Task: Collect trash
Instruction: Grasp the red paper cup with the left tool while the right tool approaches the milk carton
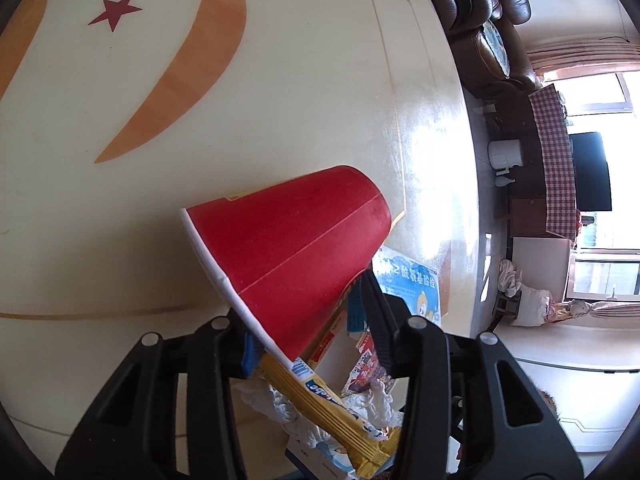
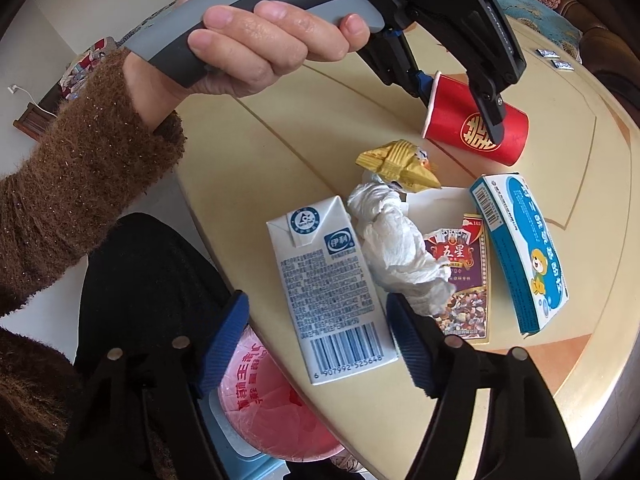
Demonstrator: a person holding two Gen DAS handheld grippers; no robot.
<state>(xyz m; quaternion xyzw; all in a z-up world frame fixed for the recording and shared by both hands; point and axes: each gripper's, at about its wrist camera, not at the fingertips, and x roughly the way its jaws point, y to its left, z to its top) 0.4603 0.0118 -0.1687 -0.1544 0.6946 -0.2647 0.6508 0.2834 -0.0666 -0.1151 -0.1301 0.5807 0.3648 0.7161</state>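
Observation:
A red paper cup (image 1: pixel 288 248) (image 2: pixel 472 128) lies tilted on the cream table (image 2: pixel 280 152). My left gripper (image 1: pixel 304 300) (image 2: pixel 460 116) is shut on it, one finger at the rim and the other across its side. A white milk carton (image 2: pixel 328 280) lies flat near the table's edge between the blue pads (image 2: pixel 224 336) of my right gripper (image 2: pixel 316 300). The right pad is at the carton's edge and a gap shows on the left, so the jaws stand open. Beside it lie a crumpled tissue (image 2: pixel 396 248), a yellow wrapper (image 2: pixel 400 164) and a card box (image 2: pixel 460 272).
A blue and white medicine box (image 2: pixel 520 248) lies right of the pile. A pink-lined bin (image 2: pixel 272 408) stands below the table's edge, under my right gripper. A person's hand (image 2: pixel 260 40) in a brown fuzzy sleeve holds the left gripper's handle. A brown sofa (image 1: pixel 480 20) stands beyond the table.

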